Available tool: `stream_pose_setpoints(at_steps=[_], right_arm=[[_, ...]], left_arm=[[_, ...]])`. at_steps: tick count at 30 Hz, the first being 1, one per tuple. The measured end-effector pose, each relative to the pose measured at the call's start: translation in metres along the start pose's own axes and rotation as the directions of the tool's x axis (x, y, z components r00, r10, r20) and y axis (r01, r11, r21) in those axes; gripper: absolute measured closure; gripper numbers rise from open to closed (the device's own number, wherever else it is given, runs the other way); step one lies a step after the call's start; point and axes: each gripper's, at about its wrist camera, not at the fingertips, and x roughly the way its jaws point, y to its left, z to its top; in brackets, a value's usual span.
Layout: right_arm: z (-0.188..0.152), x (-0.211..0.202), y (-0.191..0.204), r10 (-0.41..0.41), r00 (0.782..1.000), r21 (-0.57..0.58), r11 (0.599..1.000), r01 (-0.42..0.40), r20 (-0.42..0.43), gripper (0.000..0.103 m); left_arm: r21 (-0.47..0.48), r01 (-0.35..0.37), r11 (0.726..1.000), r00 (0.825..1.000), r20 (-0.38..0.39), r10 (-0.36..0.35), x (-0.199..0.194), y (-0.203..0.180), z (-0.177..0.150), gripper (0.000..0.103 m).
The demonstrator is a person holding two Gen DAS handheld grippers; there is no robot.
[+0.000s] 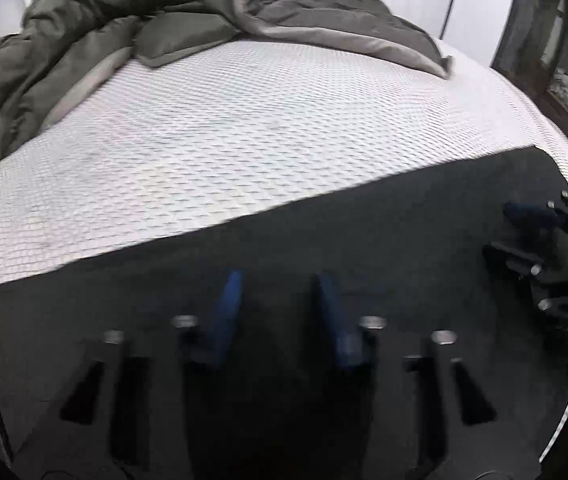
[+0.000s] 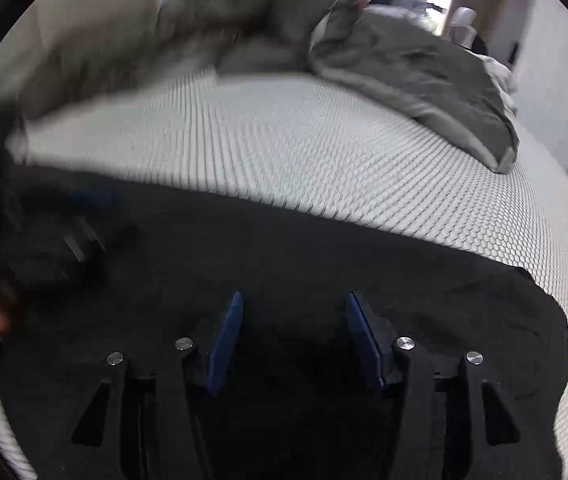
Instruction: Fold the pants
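Note:
Dark pants [image 1: 363, 220] lie flat along the near edge of a white quilted mattress [image 1: 244, 128]; they also fill the lower half of the right wrist view [image 2: 284, 248]. My left gripper [image 1: 278, 280] is open just above the pants, blue pads apart, nothing between them. My right gripper [image 2: 293, 300] is open over the pants too, empty. The right gripper shows at the right edge of the left wrist view [image 1: 523, 232]. The left gripper shows blurred at the left of the right wrist view [image 2: 84, 216].
A rumpled olive-grey duvet [image 1: 84, 40] is piled at the far side of the mattress and also shows in the right wrist view [image 2: 403, 64]. A dark shelf unit [image 1: 563, 60] stands to the right of the bed.

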Motion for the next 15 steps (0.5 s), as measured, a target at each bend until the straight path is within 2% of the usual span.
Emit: stream_pose_setpoints(at_steps=[1, 3, 5, 6, 8, 10, 11, 12, 13, 15], right_arm=[[0.002, 0.01, 0.003, -0.015, 1.0, -0.015, 1.0, 0.014, -0.017, 0.046], [-0.008, 0.005, -0.012, 0.025, 1.0, 0.035, 0.999, -0.024, -0.018, 0.04], [-0.016, -0.002, -0.032, 0.009, 1.0, 0.092, 0.996, -0.007, -0.026, 0.032], [-0.023, 0.001, -0.04, -0.001, 1.0, 0.111, 0.994, 0.005, -0.031, 0.031], [-0.028, 0.008, -0.059, 0.016, 0.999, 0.156, 0.988, -0.011, -0.028, 0.031], [-0.029, 0.006, -0.067, -0.002, 1.0, 0.153, 0.988, 0.006, -0.022, 0.03], [-0.028, 0.004, -0.07, -0.02, 1.0, 0.152, 0.988, 0.023, -0.024, 0.03], [-0.03, 0.0, -0.073, -0.03, 0.999, 0.162, 0.986, 0.033, -0.019, 0.03], [-0.03, -0.002, -0.079, -0.032, 0.999, 0.181, 0.983, 0.032, -0.006, 0.03], [-0.026, -0.015, -0.078, -0.034, 0.999, 0.22, 0.975, 0.026, 0.032, 0.03]], left_arm=[[-0.01, -0.055, 0.998, 0.998, 0.001, 0.055, -0.003, 0.013, -0.001, 0.072], [-0.036, -0.155, 0.987, 0.988, -0.002, 0.155, -0.005, 0.041, -0.006, 0.072], [-0.106, -0.195, 0.975, 0.981, -0.017, 0.195, -0.011, 0.079, -0.014, 0.072], [-0.153, -0.21, 0.966, 0.978, -0.02, 0.21, -0.016, 0.1, -0.018, 0.073], [-0.251, -0.268, 0.93, 0.962, -0.019, 0.272, -0.03, 0.141, -0.03, 0.073], [-0.347, -0.329, 0.878, 0.94, -0.028, 0.341, -0.044, 0.179, -0.043, 0.073], [-0.393, -0.317, 0.863, 0.941, -0.02, 0.337, -0.05, 0.191, -0.049, 0.073], [-0.436, -0.276, 0.856, 0.952, -0.001, 0.307, -0.058, 0.2, -0.055, 0.073], [-0.451, -0.218, 0.865, 0.966, 0.026, 0.257, -0.066, 0.201, -0.059, 0.073], [-0.393, -0.149, 0.907, 0.98, 0.063, 0.188, -0.078, 0.184, -0.06, 0.073]])
